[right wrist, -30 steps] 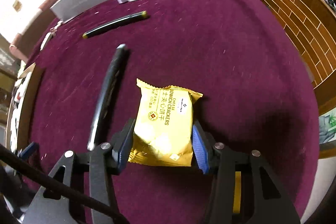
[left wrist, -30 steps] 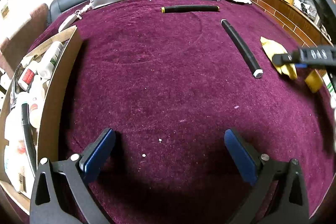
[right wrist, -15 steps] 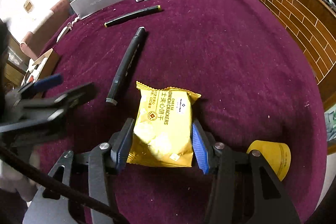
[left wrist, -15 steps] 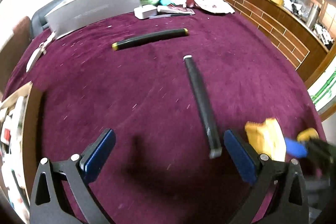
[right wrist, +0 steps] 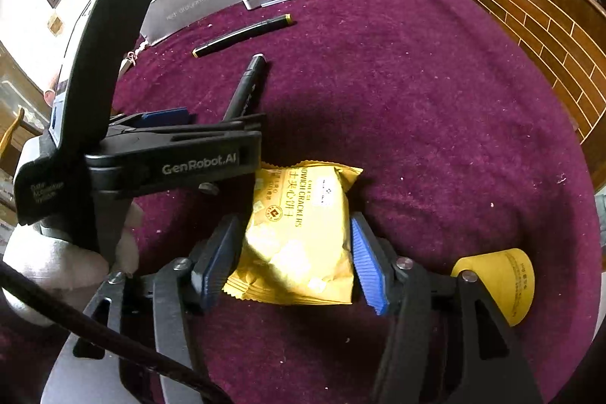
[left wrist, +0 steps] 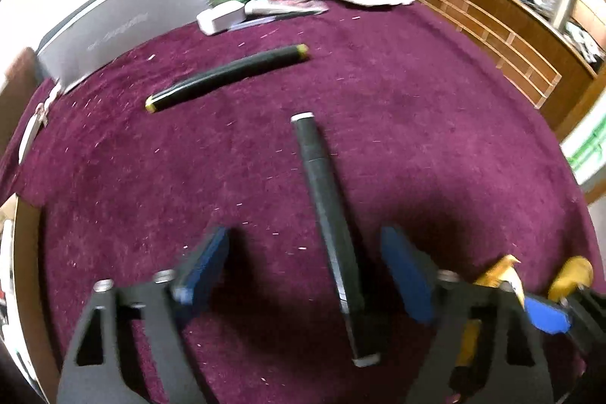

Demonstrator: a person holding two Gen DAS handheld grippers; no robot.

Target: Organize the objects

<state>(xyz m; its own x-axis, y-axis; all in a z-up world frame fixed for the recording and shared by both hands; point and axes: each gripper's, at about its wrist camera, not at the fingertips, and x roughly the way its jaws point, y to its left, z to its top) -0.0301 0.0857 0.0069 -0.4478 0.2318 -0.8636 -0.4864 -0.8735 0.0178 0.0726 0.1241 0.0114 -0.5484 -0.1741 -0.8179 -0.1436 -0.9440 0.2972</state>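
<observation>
Left gripper point(left wrist: 305, 265) pitched steeply down over the maroon table point(left wrist: 416, 124), jaws closing; the black marker point(left wrist: 327, 214) lies between them, nearer the right pad, not yet pinched. A white-gloved hand point(right wrist: 57, 264) grips its handle, seen from the right wrist view.

Right gripper point(right wrist: 291, 260) also angled down, jaws opening; the yellow cracker packet point(right wrist: 303, 233) lies flat between the blue pads. Right pad stands clear of the wrapper; whether the left pad touches it I cannot tell.

A second black marker with yellow ends point(left wrist: 227, 76) lies apart, toward the table's far edge. A yellow cup point(right wrist: 500, 283) lies tipped beside the right gripper, toward the near right edge.
</observation>
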